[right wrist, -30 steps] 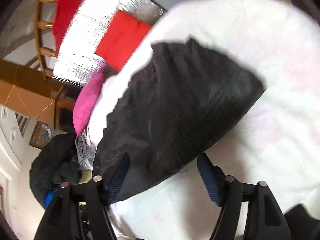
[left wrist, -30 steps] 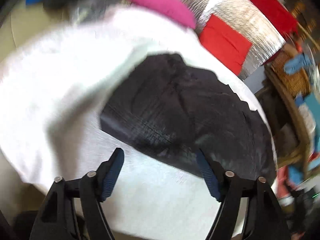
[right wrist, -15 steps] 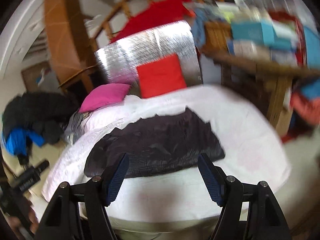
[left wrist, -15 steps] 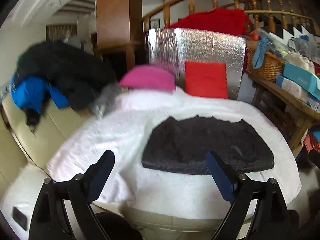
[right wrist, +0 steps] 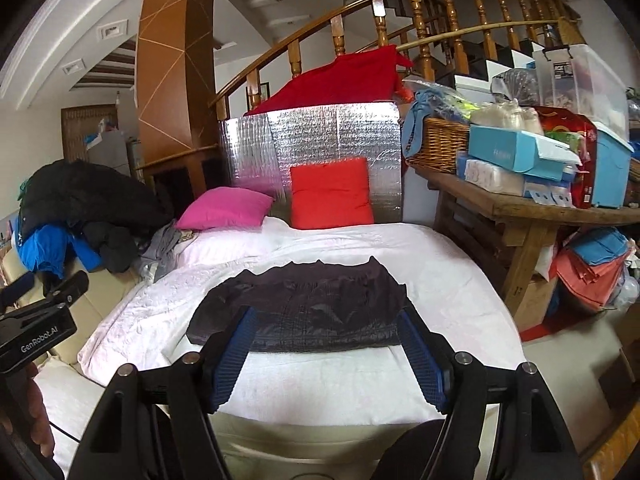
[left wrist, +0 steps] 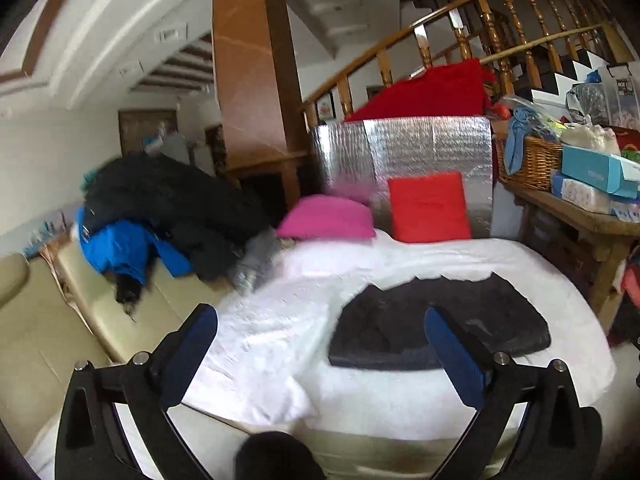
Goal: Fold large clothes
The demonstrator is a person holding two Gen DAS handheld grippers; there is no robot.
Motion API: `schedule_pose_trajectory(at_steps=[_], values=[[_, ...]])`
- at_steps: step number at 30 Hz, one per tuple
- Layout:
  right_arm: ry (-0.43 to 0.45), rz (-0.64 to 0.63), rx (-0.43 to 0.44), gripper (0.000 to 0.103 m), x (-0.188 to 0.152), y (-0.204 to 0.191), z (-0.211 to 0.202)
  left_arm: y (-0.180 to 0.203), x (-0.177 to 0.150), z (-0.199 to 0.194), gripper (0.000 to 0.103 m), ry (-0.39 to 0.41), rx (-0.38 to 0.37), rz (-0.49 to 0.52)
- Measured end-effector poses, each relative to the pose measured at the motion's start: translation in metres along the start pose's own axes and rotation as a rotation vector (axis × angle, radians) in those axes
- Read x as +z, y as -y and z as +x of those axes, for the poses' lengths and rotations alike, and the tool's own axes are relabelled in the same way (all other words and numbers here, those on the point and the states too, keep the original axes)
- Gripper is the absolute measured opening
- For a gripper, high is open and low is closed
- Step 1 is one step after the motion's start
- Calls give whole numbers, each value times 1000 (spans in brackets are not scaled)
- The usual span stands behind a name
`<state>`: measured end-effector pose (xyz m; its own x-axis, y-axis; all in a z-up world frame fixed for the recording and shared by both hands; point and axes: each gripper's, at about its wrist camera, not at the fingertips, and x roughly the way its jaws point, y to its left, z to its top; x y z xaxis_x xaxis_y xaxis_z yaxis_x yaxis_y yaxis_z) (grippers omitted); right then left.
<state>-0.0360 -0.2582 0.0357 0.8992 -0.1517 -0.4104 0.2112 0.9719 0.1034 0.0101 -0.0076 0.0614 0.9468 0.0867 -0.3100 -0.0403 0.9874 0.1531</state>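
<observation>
Lying folded flat on the white quilted bed cover (right wrist: pixel 440 280), the black padded garment (right wrist: pixel 304 312) sits toward the bed's near edge, roughly centred between its side edges. At the bed's far edge a pink cushion (right wrist: pixel 224 208) and a red square cushion (right wrist: pixel 330 192) lean by a silver foil-faced panel (right wrist: pixel 312 140), with a red cloth (right wrist: pixel 340 80) draped behind it under the wooden stair railing (right wrist: pixel 400 20). Off the bed's left edge you have a heap of black and blue jackets (left wrist: pixel 160 216) piled on a cream sofa (left wrist: pixel 48 320); off the right edge a wooden desk (right wrist: pixel 540 204) carries a wicker basket (right wrist: pixel 436 144), light blue boxes (right wrist: pixel 516 152) and a clear plastic bin (right wrist: pixel 580 80).

Nothing lies between you and the garment. Your left gripper (left wrist: pixel 320 344) has just been spreading its jaws to their widest, with nothing between them and nothing touched. Your right gripper (right wrist: pixel 326 356) also hangs released above the near edge, jaws parted and gripping nothing.

A dark rounded shape at the bottom of both views is cut off and unclear. The left view is slightly smeared.
</observation>
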Motion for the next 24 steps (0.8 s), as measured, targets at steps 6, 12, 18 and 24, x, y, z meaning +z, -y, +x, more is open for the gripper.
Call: schedule_pose_trajectory(at_steps=[6, 12, 18, 24], values=[[13, 3, -29, 76, 3, -6, -15, -2, 8, -24, 103, 34, -22, 5], [15, 26, -34, 76, 4, -5, -24, -3, 9, -33, 103, 45, -32, -6], [6, 27, -33, 76, 4, -7, -21, -1, 8, -34, 103, 49, -27, -2], [-2, 33, -22, 76, 3, -9, -18, 0, 5, -30, 103, 37, -25, 3]])
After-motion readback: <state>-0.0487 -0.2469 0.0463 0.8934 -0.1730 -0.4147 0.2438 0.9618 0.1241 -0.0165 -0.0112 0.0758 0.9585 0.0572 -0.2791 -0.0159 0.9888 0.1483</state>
